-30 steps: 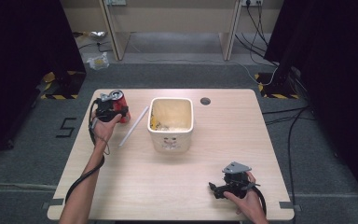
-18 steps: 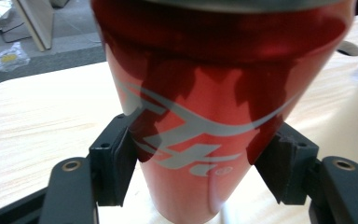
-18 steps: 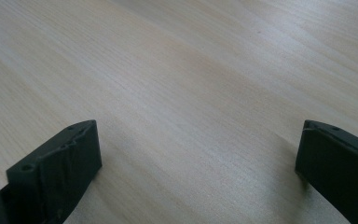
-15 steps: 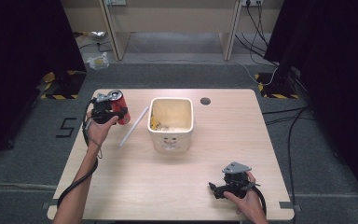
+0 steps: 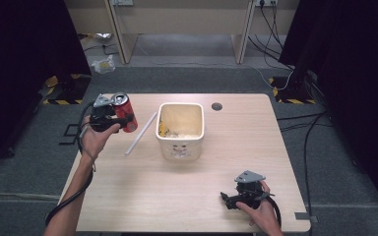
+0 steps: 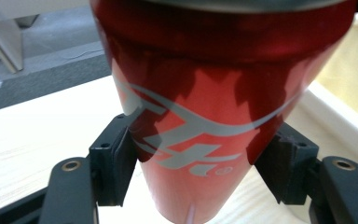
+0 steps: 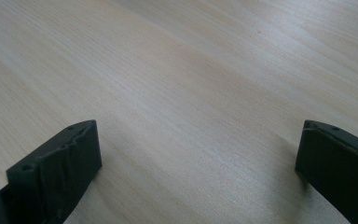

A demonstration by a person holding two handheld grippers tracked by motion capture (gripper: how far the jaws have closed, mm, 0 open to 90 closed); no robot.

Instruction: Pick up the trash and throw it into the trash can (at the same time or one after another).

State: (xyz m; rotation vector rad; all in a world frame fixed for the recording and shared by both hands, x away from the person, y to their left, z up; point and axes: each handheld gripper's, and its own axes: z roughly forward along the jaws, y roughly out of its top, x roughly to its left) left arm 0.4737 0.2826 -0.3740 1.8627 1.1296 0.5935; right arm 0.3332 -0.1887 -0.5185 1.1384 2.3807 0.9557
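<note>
- gripping the red can [image 6: 214, 116] by its lower body, the left claw [image 5: 120, 118] has both pads pressed on the can's sides, one at each flank in the left gripper view, so the hold looks square and firm.
- judging from the can held up off the tabletop [image 5: 177, 196] beside the cream bin [image 5: 179, 129], the step in hand is likely carrying it over the bin to drop it in.
- doing it well means keeping the clamp even, since a thin can may dent or twist if squeezed harder, and carrying it toward 3 o'clock until it hangs over the bin's open mouth before letting go.
- clearing the bin's near rim matters: the can should pass above it, not clip it, or the light bin could shift.
- the white straw [image 5: 140, 133] lies on the tabletop between can and bin; the carry should stay above it.
- the can is red with a white swirl and lettering, glossy, its silver top showing in the high view; it tilts a little, at about 10 o'clock on the tabletop.
- the right claw [image 5: 229, 199] rests at 5 o'clock near the front edge, its jaws apart with only bare wood between them.
</note>
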